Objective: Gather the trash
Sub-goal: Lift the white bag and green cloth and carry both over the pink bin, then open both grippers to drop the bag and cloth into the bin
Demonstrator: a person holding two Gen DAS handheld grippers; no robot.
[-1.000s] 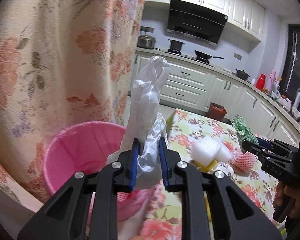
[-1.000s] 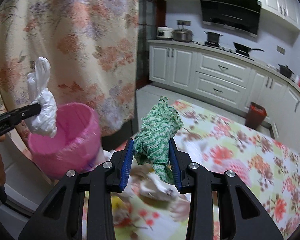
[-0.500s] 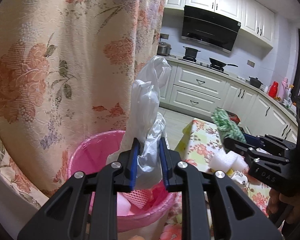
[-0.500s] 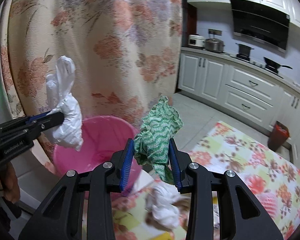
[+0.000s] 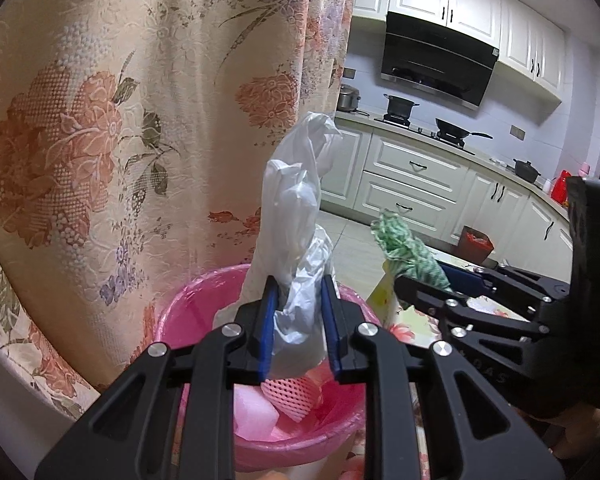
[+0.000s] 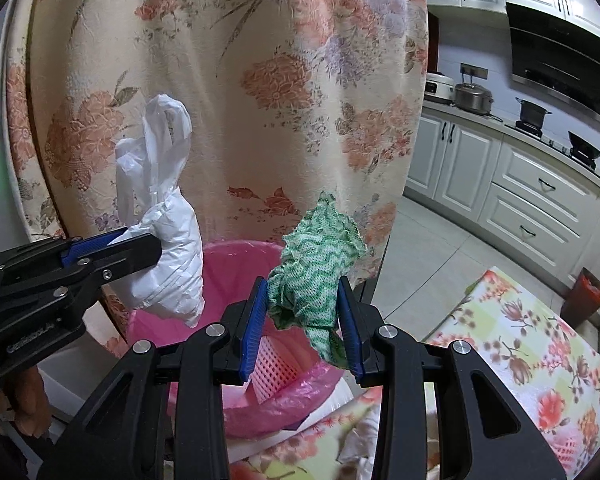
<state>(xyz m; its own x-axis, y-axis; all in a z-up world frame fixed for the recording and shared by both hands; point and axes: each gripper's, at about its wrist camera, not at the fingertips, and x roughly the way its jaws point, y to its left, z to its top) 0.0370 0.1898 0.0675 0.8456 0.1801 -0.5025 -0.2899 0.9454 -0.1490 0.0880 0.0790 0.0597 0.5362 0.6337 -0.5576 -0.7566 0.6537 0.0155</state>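
both grippers were carried from table to over the pink bin [image 5: 188, 312]; left gripper [image 5: 298, 320] pinching white bag [image 5: 296, 216], right gripper [image 6: 302, 320] pinching green cloth [image 6: 312, 264], both held directly above it.

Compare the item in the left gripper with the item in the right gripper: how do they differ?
The white plastic bag in the left gripper is smooth, glossy film standing tall; the green cloth in the right gripper is woven, wavy-patterned and bunched shorter. Both are clamped and held over the pink bin.
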